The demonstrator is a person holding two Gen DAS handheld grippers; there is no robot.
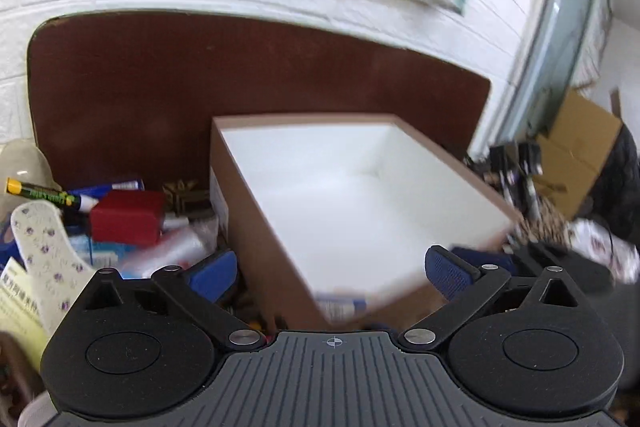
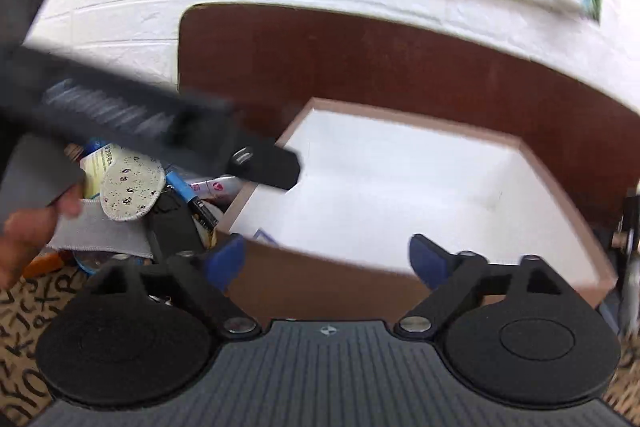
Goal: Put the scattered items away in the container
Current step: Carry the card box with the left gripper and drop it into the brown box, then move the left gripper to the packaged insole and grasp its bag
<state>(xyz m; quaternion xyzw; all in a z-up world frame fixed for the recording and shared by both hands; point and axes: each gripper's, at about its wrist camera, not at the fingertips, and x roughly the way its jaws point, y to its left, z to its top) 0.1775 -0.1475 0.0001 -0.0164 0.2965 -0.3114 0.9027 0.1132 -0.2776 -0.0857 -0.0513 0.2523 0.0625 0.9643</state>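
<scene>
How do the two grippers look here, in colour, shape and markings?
Both look alike. The left gripper and the right gripper each have a dark grey ribbed body with a small crosshair mark, two round black discs, black link arms with silver pins, and blue textured finger pads. No cables show. The person's bare hand appears in the right wrist view.

Right gripper above the box's near wall

The right gripper [image 2: 326, 259] hangs with its blue-padded jaws spread wide and nothing between them, over the near rim of the brown box [image 2: 320, 279] with a white inside. Left of the box lies a heap: a spotted cloth pad [image 2: 132, 187], a blue pen [image 2: 188, 197], a grey cloth [image 2: 100, 233]. The blurred left gripper [image 2: 264, 167] reaches over the box's left corner.
</scene>
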